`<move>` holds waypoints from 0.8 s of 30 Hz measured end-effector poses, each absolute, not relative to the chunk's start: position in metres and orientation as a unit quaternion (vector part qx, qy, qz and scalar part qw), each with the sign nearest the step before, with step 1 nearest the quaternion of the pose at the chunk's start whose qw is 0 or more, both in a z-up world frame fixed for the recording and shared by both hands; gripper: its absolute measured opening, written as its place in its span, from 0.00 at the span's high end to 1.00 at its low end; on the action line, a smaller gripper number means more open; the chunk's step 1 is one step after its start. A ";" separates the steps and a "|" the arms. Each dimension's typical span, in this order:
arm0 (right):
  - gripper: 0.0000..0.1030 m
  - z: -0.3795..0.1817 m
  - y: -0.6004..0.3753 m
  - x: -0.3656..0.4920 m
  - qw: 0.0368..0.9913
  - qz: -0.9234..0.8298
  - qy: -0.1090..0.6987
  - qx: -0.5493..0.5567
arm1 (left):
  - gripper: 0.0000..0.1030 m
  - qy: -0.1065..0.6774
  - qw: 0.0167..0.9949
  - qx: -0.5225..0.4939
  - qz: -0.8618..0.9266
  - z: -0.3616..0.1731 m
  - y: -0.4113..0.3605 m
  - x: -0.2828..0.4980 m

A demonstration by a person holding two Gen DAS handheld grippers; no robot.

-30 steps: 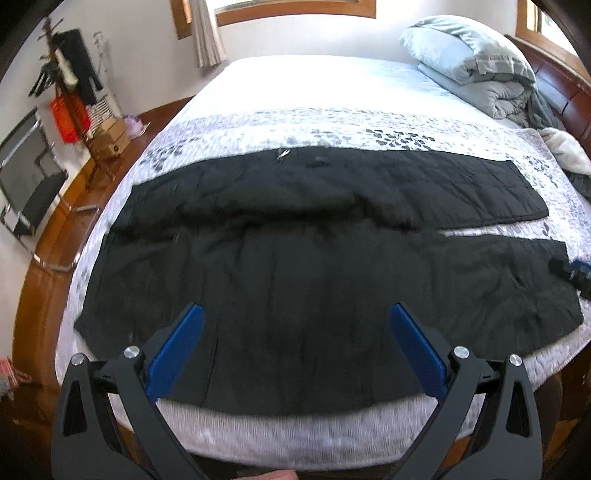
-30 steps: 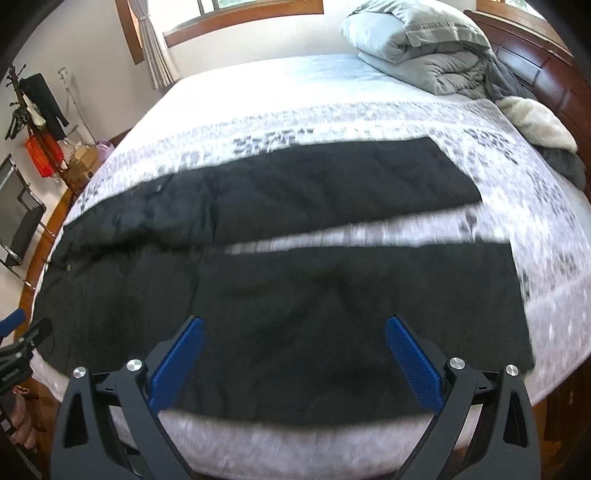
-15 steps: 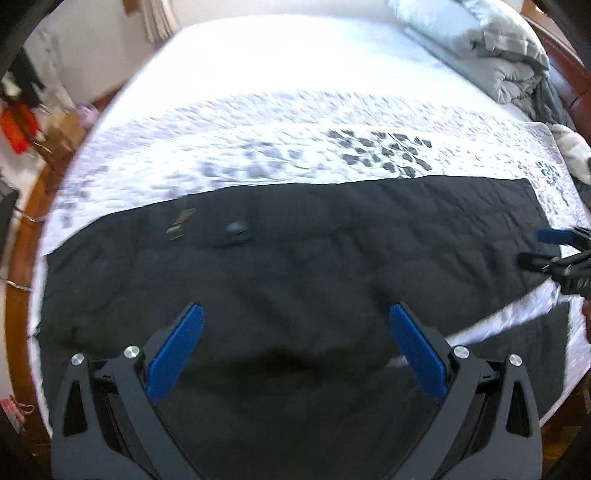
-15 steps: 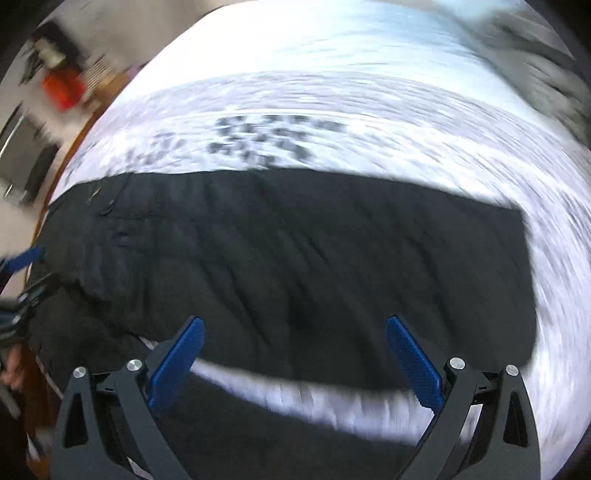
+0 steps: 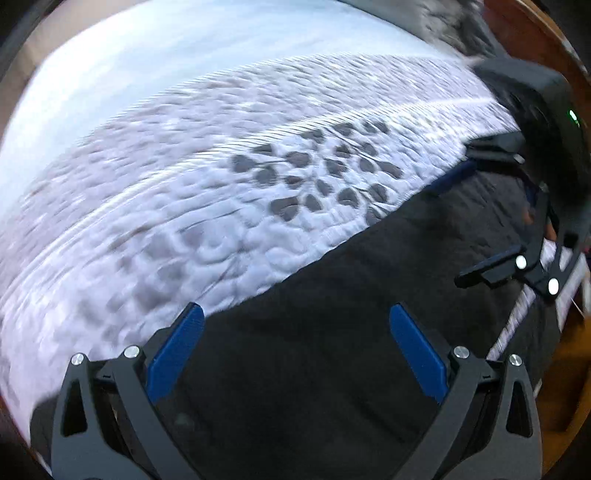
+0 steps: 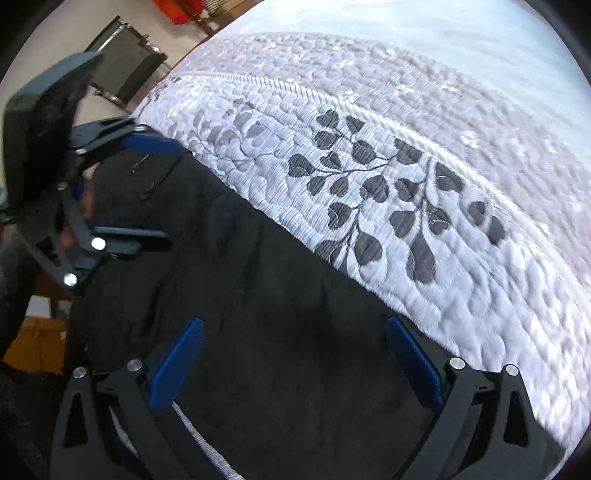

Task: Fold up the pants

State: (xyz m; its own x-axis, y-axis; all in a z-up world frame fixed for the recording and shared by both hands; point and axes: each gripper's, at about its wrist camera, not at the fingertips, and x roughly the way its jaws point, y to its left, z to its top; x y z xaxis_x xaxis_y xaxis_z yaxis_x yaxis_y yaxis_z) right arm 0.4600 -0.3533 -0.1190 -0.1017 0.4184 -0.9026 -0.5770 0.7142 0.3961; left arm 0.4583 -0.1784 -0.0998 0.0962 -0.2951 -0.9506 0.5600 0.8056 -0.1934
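Black quilted pants [image 5: 351, 325] lie flat on the bed, filling the lower half of the left wrist view and showing in the right wrist view [image 6: 258, 295]. Their far edge runs diagonally against the quilt. My left gripper [image 5: 295, 350] is open, low over the far leg near that edge; it shows at the left of the right wrist view [image 6: 155, 188], by the waist zipper. My right gripper [image 6: 295, 358] is open over the same far edge; it shows at the right of the left wrist view [image 5: 458, 221]. Neither holds cloth.
The bed's white quilt with a grey leaf pattern [image 6: 388, 206] stretches beyond the pants. A wooden bed frame [image 5: 524, 33] shows at top right. A black folding chair [image 6: 129, 70] and floor lie beyond the bed's left side. Both views are motion-blurred.
Both grippers have moved forward across the pants, from the near leg to the far edge, and dropped close to the cloth. Both stayed open. The pants have not moved.
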 end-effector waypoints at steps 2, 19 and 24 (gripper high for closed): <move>0.04 -0.126 -0.351 0.467 0.658 0.383 0.645 -0.067 | 0.03 0.608 0.723 0.121 -0.306 -0.110 -0.180 0.465; 0.73 -0.146 -0.333 0.452 0.660 0.370 0.631 -0.171 | 0.03 0.605 0.732 0.158 -0.272 -0.138 -0.172 0.481; 0.92 -0.121 -0.328 0.411 0.682 0.378 0.583 -0.226 | 0.03 0.587 0.740 0.181 -0.273 -0.123 -0.177 0.475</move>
